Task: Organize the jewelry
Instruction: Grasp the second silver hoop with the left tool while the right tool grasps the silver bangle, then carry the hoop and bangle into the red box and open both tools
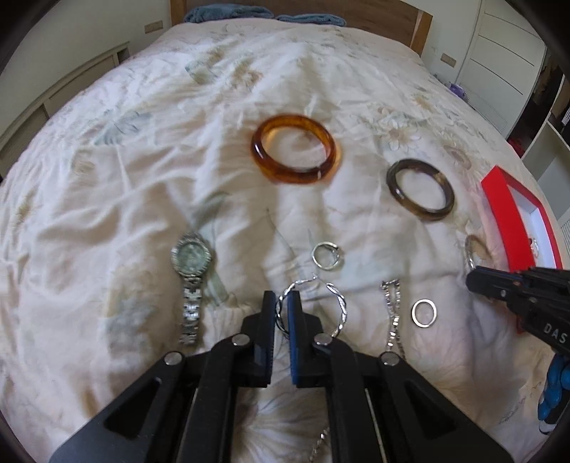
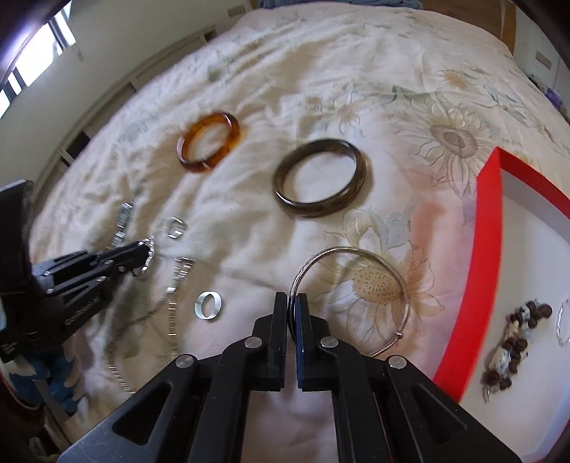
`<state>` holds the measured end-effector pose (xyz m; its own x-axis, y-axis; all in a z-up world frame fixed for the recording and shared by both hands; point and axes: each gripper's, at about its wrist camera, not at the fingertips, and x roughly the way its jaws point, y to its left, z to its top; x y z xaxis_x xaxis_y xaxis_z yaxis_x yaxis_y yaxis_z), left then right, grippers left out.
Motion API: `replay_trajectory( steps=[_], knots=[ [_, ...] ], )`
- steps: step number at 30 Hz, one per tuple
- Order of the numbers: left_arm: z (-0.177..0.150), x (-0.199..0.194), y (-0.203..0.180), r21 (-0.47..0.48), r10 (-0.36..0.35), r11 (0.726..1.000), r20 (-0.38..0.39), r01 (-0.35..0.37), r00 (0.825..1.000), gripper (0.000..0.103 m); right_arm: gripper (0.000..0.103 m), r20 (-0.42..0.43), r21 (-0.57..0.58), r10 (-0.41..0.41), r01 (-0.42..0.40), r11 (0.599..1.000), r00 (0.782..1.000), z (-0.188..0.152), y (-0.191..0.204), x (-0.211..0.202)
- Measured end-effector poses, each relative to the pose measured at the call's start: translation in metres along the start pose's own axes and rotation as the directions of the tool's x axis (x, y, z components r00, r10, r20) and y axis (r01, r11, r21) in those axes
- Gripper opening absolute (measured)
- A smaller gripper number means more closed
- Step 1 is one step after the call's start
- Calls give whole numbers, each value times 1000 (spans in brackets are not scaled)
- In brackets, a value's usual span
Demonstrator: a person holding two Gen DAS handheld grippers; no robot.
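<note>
Twisted hoop [image 1: 313, 306]: silver, twisted wire; its left arc is pinched between the pads of the left claw [image 1: 283, 306], just above the bed [image 1: 107, 199]. Seen also in the right wrist view at the left claw's tip [image 2: 146, 256].
Thin bangle [image 2: 351, 299]: plain silver wire w/ a small clasp; its left edge is gripped by the right claw [image 2: 291, 302], rest of the loop lies over the sunflower print.
Left claw: clenched on the twisted hoop, narrow gap between pads.
Right claw: clenched on the thin bangle, pads nearly touching.
Amber bangle [image 1: 295, 149]: lying flat on the bed, beyond the left claw; blurred.
Dark bangle [image 1: 420, 190]: flat, to the right of the amber bangle, apart from it.
Watch [image 1: 190, 281]: silver, round face, metal strap; laid left of the left claw.
Small ring [image 1: 326, 254]: silver, just beyond the twisted hoop.
Flat ring [image 1: 424, 312]: silver band, near the chain, right of it.
Chain [image 1: 392, 313]: silver links, laid between the twisted hoop and the flat ring.
Red box [image 2: 488, 249]: red rim, white inside, at the right edge of the bed, near the thin bangle.
Beaded bracelet [image 2: 513, 342]: brown + white beads, lying inside the red box.
Headboard [image 1: 356, 14]: wood, at the far end.
</note>
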<state>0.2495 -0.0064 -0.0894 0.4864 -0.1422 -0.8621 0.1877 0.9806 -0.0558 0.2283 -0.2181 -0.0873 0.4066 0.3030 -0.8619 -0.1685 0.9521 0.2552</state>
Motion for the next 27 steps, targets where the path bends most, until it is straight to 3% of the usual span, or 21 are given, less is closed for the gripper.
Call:
replay_trajectory(
  steps=[14, 22, 27],
  knots=[
    [-16, -104, -2, 2, 26, 1000, 105, -27, 994, 6, 4, 148, 60, 166, -177, 982, 975, -39, 45, -86],
    [-43, -160, -13, 5, 15, 1000, 160, -16, 987, 6, 4, 214, 36, 151, -162, 986, 965, -73, 62, -141],
    [-52, -183, -38, 37, -24, 999, 186, 18, 982, 6, 4, 270, 51, 116, -134, 990, 956, -86, 50, -175]
  ],
)
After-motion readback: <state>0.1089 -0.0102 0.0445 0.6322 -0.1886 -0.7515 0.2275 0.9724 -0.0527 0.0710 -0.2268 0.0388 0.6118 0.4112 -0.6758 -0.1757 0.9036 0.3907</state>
